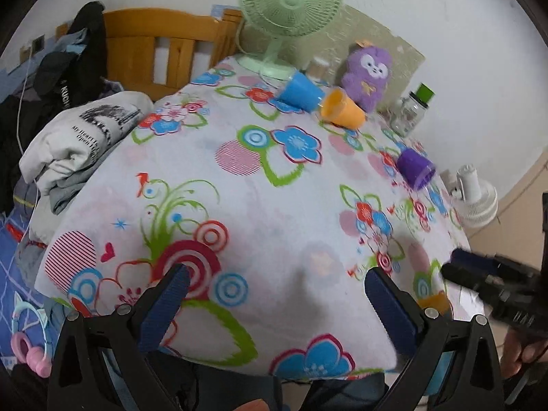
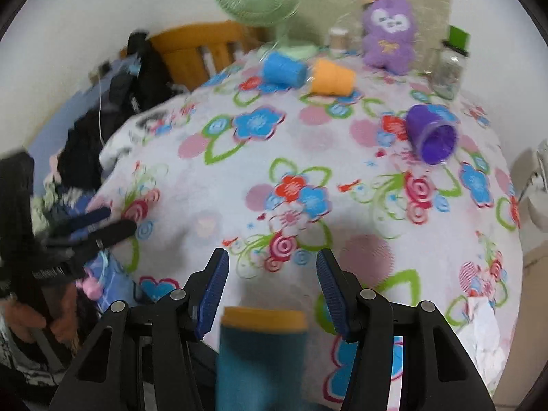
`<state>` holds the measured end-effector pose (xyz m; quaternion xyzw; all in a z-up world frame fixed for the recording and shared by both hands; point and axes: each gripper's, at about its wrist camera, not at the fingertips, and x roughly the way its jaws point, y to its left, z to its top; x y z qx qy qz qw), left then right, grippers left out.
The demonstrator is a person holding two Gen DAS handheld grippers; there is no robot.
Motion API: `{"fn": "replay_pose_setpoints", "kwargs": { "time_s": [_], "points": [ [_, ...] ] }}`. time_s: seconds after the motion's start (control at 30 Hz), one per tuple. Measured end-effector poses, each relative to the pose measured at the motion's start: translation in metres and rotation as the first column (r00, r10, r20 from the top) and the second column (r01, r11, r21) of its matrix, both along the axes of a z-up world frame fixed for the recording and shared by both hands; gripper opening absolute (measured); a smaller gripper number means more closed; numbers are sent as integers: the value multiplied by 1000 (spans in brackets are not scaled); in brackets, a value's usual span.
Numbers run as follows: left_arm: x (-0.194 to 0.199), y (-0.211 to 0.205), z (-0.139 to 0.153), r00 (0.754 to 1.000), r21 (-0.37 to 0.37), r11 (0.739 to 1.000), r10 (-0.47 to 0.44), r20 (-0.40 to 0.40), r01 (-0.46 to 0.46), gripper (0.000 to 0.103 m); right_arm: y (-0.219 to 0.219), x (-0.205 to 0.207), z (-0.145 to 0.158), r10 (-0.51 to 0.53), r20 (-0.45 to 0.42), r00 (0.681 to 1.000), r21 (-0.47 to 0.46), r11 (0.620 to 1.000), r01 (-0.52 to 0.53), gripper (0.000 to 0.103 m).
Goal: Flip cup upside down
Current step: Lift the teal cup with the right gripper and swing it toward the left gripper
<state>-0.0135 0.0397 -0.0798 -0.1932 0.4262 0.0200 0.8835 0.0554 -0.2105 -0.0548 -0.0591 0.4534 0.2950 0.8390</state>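
A: Left to right in the left wrist view, we see our left claw [image 1: 275,291] gaping wide over the flowered desk [image 1: 274,226], holding nothing. And the cups?

B: The blue cup [image 1: 299,92] and orange cup [image 1: 342,108] lie on their sides at upper centre, rims together; the purple cup [image 1: 416,167] lies at centre right, mouth toward the lower right.

A: In the right wrist view our right claw [image 2: 272,274] is open too, empty, with a blurred teal-and-yellow cylinder [image 2: 262,346] low between its fingers.

B: We judge these cups light, stiff plastic, likely slippery. Pinch across the purple wall near the rim; its long axis runs upper left to lower right.
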Motion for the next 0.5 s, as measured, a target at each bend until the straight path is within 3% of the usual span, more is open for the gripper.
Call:
{"fn": "replay_pose_setpoints", "kwargs": {
  "time_s": [0.13,0.23,0.33,0.4,0.5],
  "points": [
    [-6,-16,0,997,-28,996,-83,-1,83,103,-23,3,14,-66,40,997,12,998,65,58],
    [-23,-39,-10,983,-58,983,-177,-47,174,103,-37,1,18,-92,50,995,34,995,90,58],
    [-48,-71,-19,951,-140,947,-300,-71,289,103,-49,-2,19,-113,58,992,39,993,111,58],
    [-54,-88,-15,936,-99,936,-345,-72,338,103,-55,-4,20,-121,59,991,49,992,119,58],
    [-54,-95,-5,938,-97,935,-346,-33,342,103,-63,-6,21,-129,69,989,51,991,126,58]
  ]
}}
